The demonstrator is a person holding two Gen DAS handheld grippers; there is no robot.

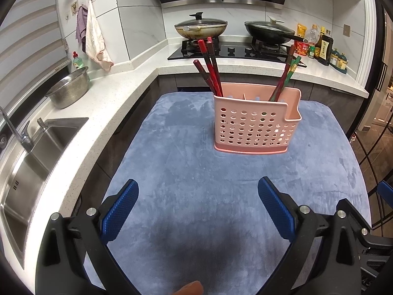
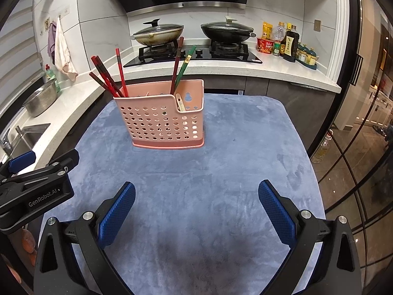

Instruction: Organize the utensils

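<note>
Pink caddy [image 2: 162, 120] holds all chopsticks [image 2: 108, 78]; both my tongs, left [image 1: 197, 205] and right [image 2: 196, 207], gape empty; approach from above to regroup.

Perforated pink plastic caddy [image 2: 159, 120], plush cloth [image 2: 221, 172]

Left gripper [image 1: 197, 186] hangs over blue cloth [image 1: 172, 172], blue pads [image 1: 120, 211] spread wide, nothing between them. Pink perforated utensil holder [image 1: 255, 125] stands upright on the cloth, ahead of the gripper. Red-and-dark chopsticks [image 1: 208, 68] lean left out of its left end; a red and a green chopstick [image 1: 286, 78] lean right out of its right part. Left: white counter [image 1: 103, 103], steel sink [image 1: 34, 157], steel colander [image 1: 68, 88]. Behind: two lidded pans [image 1: 200, 27] on stove.
</note>
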